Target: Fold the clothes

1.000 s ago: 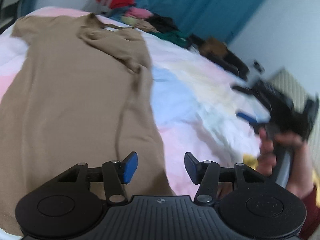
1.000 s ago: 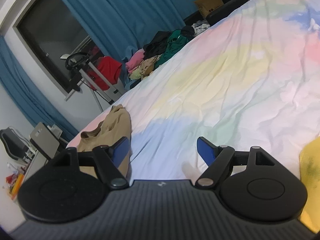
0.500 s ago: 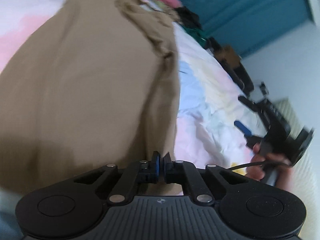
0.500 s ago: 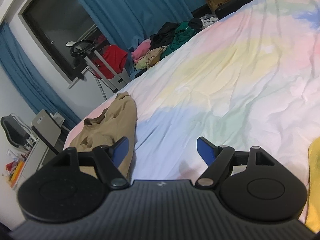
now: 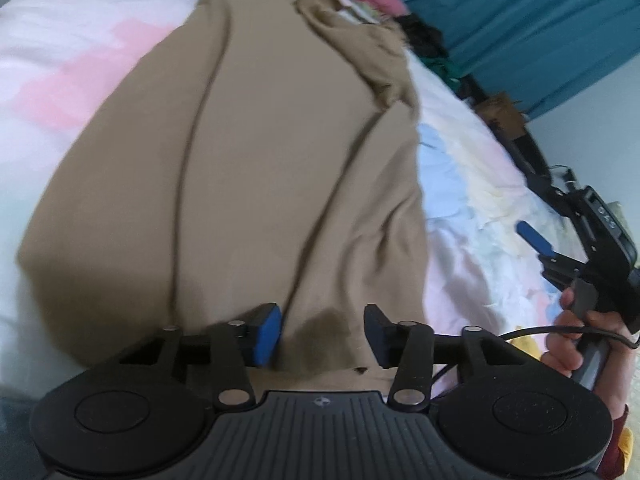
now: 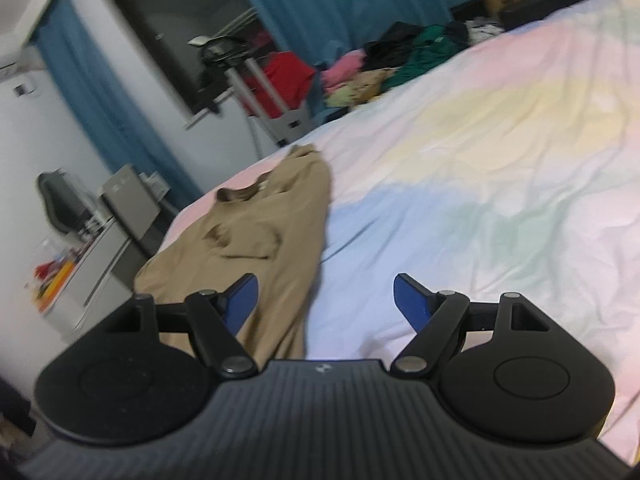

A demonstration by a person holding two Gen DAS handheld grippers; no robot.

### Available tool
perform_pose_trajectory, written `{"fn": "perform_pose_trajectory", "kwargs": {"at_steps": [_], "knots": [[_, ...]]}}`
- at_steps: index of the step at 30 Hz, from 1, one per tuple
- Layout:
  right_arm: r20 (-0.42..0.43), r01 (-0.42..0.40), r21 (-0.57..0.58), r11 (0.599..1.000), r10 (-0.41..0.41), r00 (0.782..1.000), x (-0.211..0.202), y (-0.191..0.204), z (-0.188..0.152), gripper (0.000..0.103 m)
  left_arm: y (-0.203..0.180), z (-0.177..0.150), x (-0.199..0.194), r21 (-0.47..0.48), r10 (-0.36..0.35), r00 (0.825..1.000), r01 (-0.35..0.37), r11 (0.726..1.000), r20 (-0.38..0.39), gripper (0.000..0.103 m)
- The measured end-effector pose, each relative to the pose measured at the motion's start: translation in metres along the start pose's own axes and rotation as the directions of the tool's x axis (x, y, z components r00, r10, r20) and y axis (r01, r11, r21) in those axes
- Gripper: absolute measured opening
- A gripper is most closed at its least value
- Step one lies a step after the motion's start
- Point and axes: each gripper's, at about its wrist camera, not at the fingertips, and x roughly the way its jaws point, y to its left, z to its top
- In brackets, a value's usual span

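A tan long-sleeved garment (image 5: 260, 160) lies spread lengthways on the pastel bedsheet (image 5: 480, 240), its collar at the far end and a sleeve folded in over its right shoulder. My left gripper (image 5: 322, 320) hovers low over the near hem; its jaws are opening, with tan cloth lying below the gap and neither pad pressing on it. My right gripper (image 6: 324, 300) is open and holds nothing, above the garment's (image 6: 256, 232) right edge. From the left wrist view, the right gripper (image 5: 560, 248) shows off to the right, in a hand.
A heap of mixed clothes (image 6: 380, 68) sits at the bed's far edge before blue curtains (image 6: 320, 4). A desk with a laptop (image 6: 128, 200) stands left of the bed. Wide bare sheet (image 6: 480, 160) stretches right of the garment.
The left gripper came in low over the garment's near hem, shut half a second ago, and has since opened. The right gripper swung left, bringing the garment under its left finger.
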Motion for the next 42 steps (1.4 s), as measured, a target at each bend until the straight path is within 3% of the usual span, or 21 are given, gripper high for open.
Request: {"fn": "perform_pose_trajectory", "kwargs": {"at_steps": [3, 6, 11, 12, 16, 20, 21, 23, 24, 27, 31, 33, 39, 41, 42], "knots": [[-0.055, -0.064, -0.064, 0.996, 0.061, 0.997, 0.014, 0.021, 0.006, 0.077, -0.002, 0.001, 0.005, 0.003, 0.013, 1.000, -0.013, 1.000, 0.014, 0.053], [-0.092, -0.098, -0.166, 0.981, 0.084, 0.992, 0.033, 0.049, 0.016, 0.077, 0.004, 0.002, 0.014, -0.022, 0.004, 1.000, -0.003, 1.000, 0.016, 0.048], [-0.137, -0.110, -0.400, 0.910, 0.059, 0.989, 0.094, 0.102, 0.037, 0.075, 0.005, -0.001, 0.020, -0.004, -0.047, 0.999, 0.048, 0.999, 0.017, 0.044], [-0.158, -0.118, -0.432, 0.894, 0.054, 0.986, 0.110, 0.110, 0.040, 0.071, 0.004, -0.002, 0.021, 0.008, -0.056, 0.998, 0.056, 0.998, 0.016, 0.041], [-0.228, -0.111, -0.555, 0.825, -0.022, 0.973, 0.184, 0.135, 0.043, 0.068, 0.006, -0.007, 0.025, 0.039, -0.063, 0.998, 0.063, 0.997, -0.006, 0.008], [-0.223, -0.024, -0.660, 0.751, -0.166, 0.961, 0.249, 0.144, 0.031, 0.067, 0.009, -0.011, 0.025, 0.049, -0.066, 0.998, 0.065, 0.997, 0.013, 0.002], [-0.222, 0.000, -0.675, 0.738, -0.203, 0.954, 0.262, 0.144, 0.028, 0.064, 0.010, -0.012, 0.024, 0.049, -0.069, 0.997, 0.068, 0.996, 0.019, 0.002], [-0.218, 0.035, -0.704, 0.709, -0.263, 0.940, 0.283, 0.143, 0.021, 0.038, 0.011, -0.010, 0.026, 0.044, -0.078, 0.997, 0.077, 0.996, 0.025, 0.002], [-0.209, 0.048, -0.710, 0.703, -0.275, 0.938, 0.289, 0.144, 0.019, 0.017, 0.012, -0.010, 0.024, 0.044, -0.086, 0.996, 0.085, 0.995, 0.032, 0.002], [-0.168, 0.048, -0.662, 0.748, -0.210, 0.963, 0.292, 0.152, 0.025, 0.011, 0.012, -0.013, 0.016, 0.053, -0.110, 0.992, 0.107, 0.993, 0.056, 0.001], [-0.089, 0.014, -0.580, 0.814, -0.080, 0.993, 0.286, 0.163, 0.043, 0.010, 0.012, -0.015, 0.011, 0.059, -0.124, 0.990, 0.120, 0.991, 0.066, 0.001], [-0.094, -0.006, -0.549, 0.836, -0.055, 0.994, 0.291, 0.163, 0.050, 0.010, 0.013, -0.014, 0.012, 0.054, -0.115, 0.991, 0.112, 0.992, 0.066, 0.001], [-0.130, 0.015, -0.491, 0.871, -0.090, 0.987, 0.313, 0.147, 0.046, 0.012, 0.009, -0.008, 0.029, 0.035, -0.056, 0.997, 0.054, 0.998, 0.054, 0.003], [-0.137, 0.020, -0.476, 0.879, -0.097, 0.986, 0.313, 0.144, 0.044, 0.013, 0.004, -0.006, 0.033, 0.059, -0.024, 0.999, 0.022, 0.998, 0.039, 0.019], [-0.140, 0.024, -0.474, 0.880, -0.103, 0.985, 0.309, 0.144, 0.043, 0.019, 0.001, -0.006, 0.030, 0.094, -0.001, 0.999, -0.003, 0.996, 0.045, 0.026]]}}
